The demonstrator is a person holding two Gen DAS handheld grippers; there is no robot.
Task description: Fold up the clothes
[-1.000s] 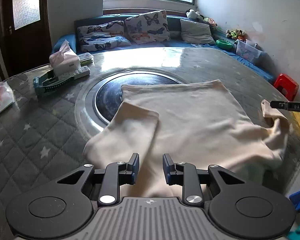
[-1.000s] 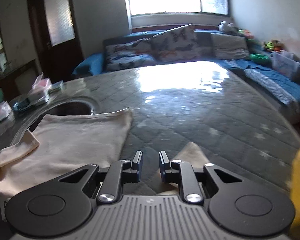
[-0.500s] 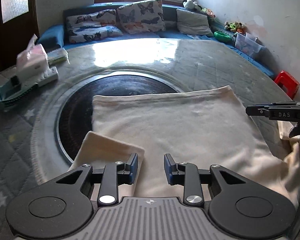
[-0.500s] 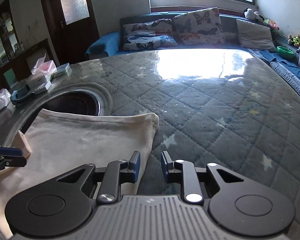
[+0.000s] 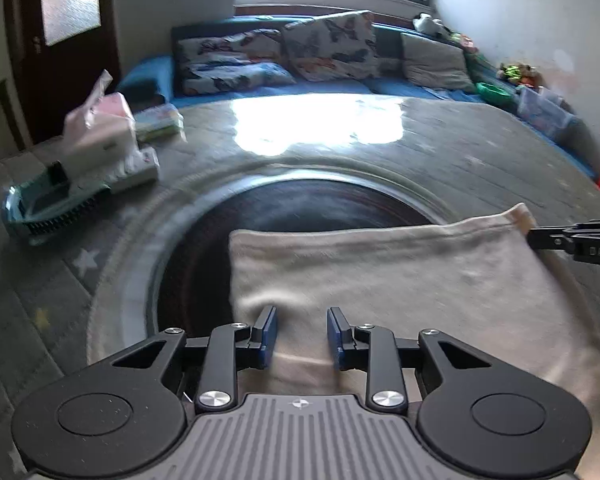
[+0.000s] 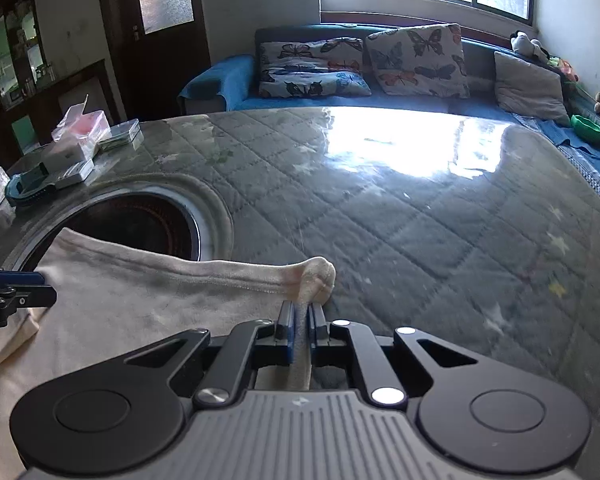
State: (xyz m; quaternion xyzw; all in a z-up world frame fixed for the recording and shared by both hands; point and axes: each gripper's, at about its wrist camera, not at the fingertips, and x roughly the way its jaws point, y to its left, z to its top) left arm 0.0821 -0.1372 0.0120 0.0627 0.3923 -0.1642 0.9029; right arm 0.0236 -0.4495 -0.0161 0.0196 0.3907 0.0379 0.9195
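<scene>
Right gripper (image 6: 300,326) pinching cream garment (image 6: 140,300) over quilted star-patterned table (image 6: 420,240).

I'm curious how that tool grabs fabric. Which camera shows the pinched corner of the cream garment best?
The right wrist view: the right gripper is shut on the cream garment, its corner bunched just beyond the jaws. The left wrist view shows that corner only far off, small, at the picture's right edge.

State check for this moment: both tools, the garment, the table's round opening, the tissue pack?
Right tool: shut on the cream garment's corner, bunched between its pads.
Left tool: open, over the garment's left edge, nothing gripped.
Cream garment: mostly flat, partly covering the opening.
Round opening: partly covered.
Tissue pack: open, tissue sticking up.
</scene>
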